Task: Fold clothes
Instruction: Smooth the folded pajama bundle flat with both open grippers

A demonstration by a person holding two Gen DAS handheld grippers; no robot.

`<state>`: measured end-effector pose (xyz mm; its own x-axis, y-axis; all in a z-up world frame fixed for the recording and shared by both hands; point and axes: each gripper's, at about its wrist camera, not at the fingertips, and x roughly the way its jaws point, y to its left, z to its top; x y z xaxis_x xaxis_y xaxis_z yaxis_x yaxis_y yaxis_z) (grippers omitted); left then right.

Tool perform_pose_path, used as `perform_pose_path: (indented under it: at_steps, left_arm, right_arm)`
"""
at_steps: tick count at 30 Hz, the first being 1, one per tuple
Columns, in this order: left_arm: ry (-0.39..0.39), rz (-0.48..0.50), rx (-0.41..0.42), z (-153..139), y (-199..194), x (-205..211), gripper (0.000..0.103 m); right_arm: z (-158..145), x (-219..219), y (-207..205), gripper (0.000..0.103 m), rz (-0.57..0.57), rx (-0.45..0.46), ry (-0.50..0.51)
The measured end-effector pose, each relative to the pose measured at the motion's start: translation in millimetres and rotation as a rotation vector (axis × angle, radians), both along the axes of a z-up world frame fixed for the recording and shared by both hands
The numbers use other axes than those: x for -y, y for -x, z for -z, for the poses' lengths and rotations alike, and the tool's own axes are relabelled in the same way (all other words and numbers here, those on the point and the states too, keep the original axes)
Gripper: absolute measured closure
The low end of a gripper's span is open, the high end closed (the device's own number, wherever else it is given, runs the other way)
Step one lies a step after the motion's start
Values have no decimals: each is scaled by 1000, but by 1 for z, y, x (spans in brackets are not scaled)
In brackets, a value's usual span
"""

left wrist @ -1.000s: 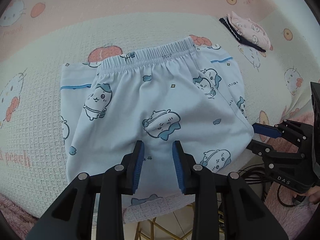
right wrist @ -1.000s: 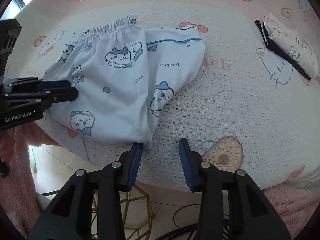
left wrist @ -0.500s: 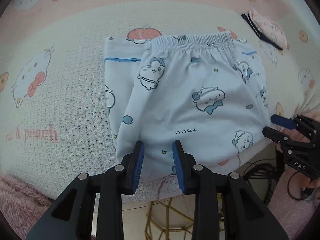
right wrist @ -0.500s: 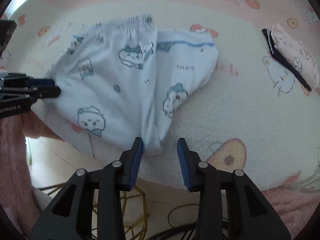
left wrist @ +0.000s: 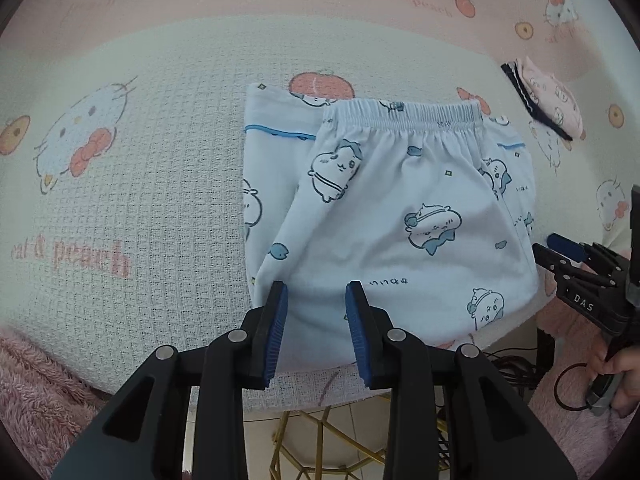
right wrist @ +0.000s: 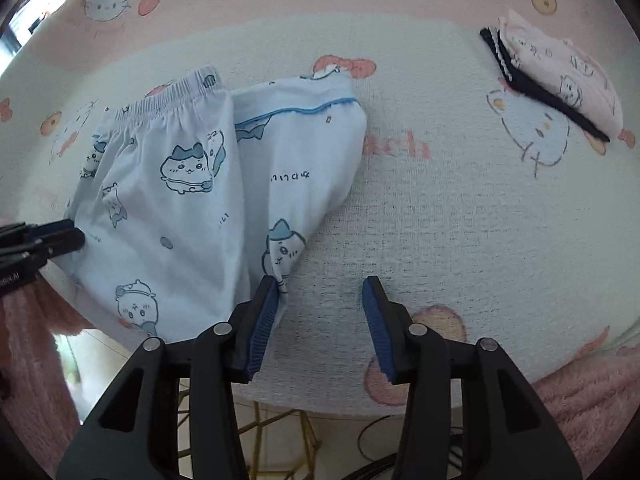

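Light blue pyjama pants with cartoon prints lie folded near the front edge of the table, waistband away from me. My left gripper is open, its fingertips over the pants' near left corner. In the right wrist view the pants fill the left half. My right gripper is open, its left finger touching the pants' near right corner and its right finger over bare cloth. Each gripper also shows in the other's view: the right gripper beside the pants' right edge, the left gripper at their left edge.
A pink and cream cartoon-cat tablecloth covers the table. A folded pink garment with dark trim lies at the back right, also seen as the pink garment. Gold table legs and floor show below the front edge. A hand in a fluffy pink sleeve holds the right gripper.
My left gripper slid left along the pants' front edge to their left corner. The right gripper's fingers spread slightly wider, and the pants' right corner now touches its left finger.
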<state>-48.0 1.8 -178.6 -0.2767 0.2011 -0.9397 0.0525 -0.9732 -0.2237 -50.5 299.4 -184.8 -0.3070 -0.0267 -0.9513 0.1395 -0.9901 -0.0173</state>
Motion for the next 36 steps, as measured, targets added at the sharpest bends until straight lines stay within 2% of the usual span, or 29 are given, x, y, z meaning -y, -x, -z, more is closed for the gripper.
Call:
perform_pose_path:
  at_steps: [1,3,5,8,9,11,12,13,14,16,18,19,21,24,26,29,30,31,34,36]
  left_arm:
    - [-70,-37,-6,-4,-2,9,71]
    - [-334,-144,-66,-16,-5,36,71]
    - [-295,-167,-104,-25,-2,45,71]
    - [-99,-87,-54,-14,11,32,71]
    - [-47,-52,-2,-6,18,25,71]
    - [173,-5,68,5,12,17,70]
    - [192,-15,59,3,9,19,60]
    - [202,-27,47,1,6,20,56]
    - [211,-40,34,-2,3,22,56]
    - [115,-56,0,-6,5,25,56]
    - [56,-18,-32,-9,9,13,56]
    - [59,16,-58,-14,12,4,56]
    - [91,96,-105,-24,19,-17,56]
    - [129,204,-149,-30,54,-54,56]
    - [168,262,-142,-22,69,-68,56]
    - [313,311,-105,-7,74,-64,55]
    - [318,279,-105,-10,75,-54,54]
    - [319,243,-105,-13,76,-42,54]
    - [132,124,-123,-29,73,-8,54]
    - [69,124,-175,-36,69,-11,54]
  right_arm:
    - [-1,-6,-1,58,36,2,-60]
    - [-5,-1,-3,58,29,-13,-25]
    - [-10,7,-5,58,13,-31,31]
    - [-18,19,-8,58,-12,-57,115]
    - [-14,26,-9,58,-46,-45,60]
    - [-10,31,-11,54,-35,-39,-40]
    - [-18,36,-12,54,-17,-78,-81]
    - [-30,43,-14,54,3,-128,-120]
    - [-41,52,-20,53,-28,-182,-113]
    - [-55,74,-31,53,-128,-258,-57]
    - [-39,91,-25,53,-192,-207,-16]
    - [-29,97,-23,53,-206,-162,-16]
    - [-11,100,-14,57,-209,-93,-28]
    - [-31,85,2,55,-156,-123,112]
    - [-39,88,20,55,-191,-119,140]
    - [-18,99,46,57,-261,-93,50]
    - [5,94,65,57,-253,-61,-32]
    - [13,84,72,56,-231,-41,-47]
    - [-1,50,77,56,-88,-15,79]
    - [-15,60,74,55,-110,-76,103]
